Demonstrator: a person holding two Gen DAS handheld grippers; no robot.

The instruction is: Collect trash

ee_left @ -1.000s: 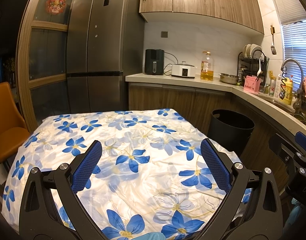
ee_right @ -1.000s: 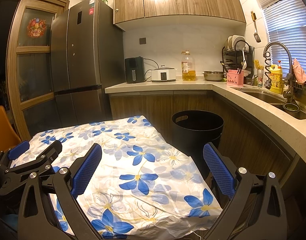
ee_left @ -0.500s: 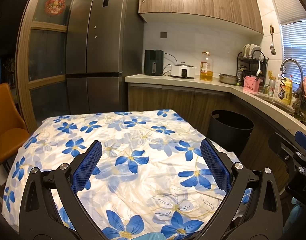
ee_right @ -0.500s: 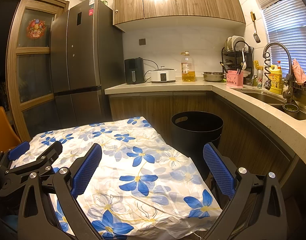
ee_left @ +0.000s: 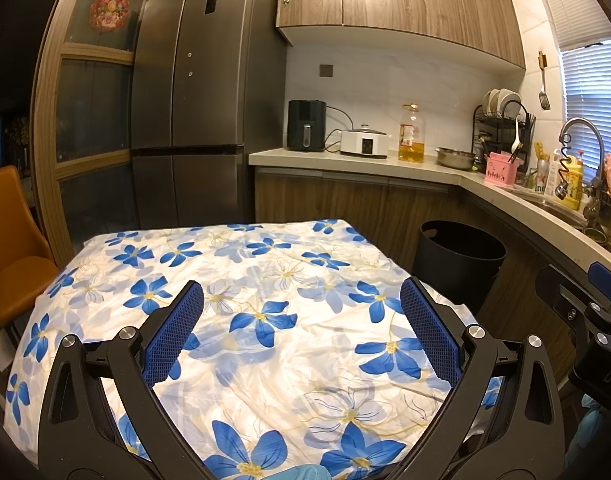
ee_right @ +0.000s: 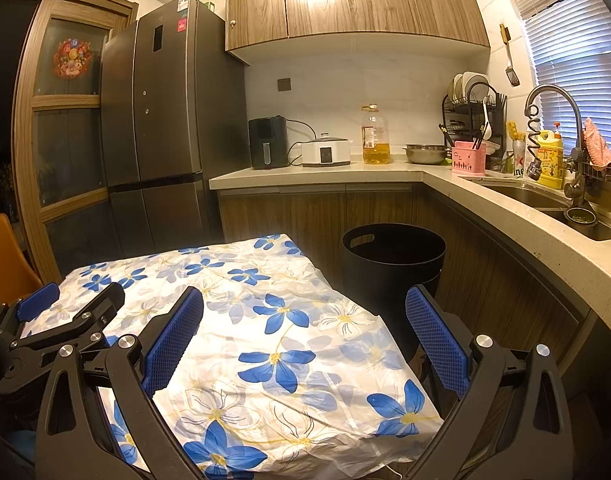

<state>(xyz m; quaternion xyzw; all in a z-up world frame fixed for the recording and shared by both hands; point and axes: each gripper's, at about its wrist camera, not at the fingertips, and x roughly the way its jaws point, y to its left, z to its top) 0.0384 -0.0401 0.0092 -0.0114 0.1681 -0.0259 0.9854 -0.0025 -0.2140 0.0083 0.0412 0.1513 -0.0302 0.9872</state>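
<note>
The surface, under a flowered cloth, shows no trash in either view. A black bin stands open just beside its far corner, handy for drops. Both the left gripper and right gripper hover with fingers apart, empty, likely searching.

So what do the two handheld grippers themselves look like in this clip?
The left gripper and right gripper match: black plastic frames with triangular cutouts, silver bolt heads at the joints, and blue mesh-textured finger pads. No cables show. A bit of light blue glove shows at the frame's bottom edge.
</note>
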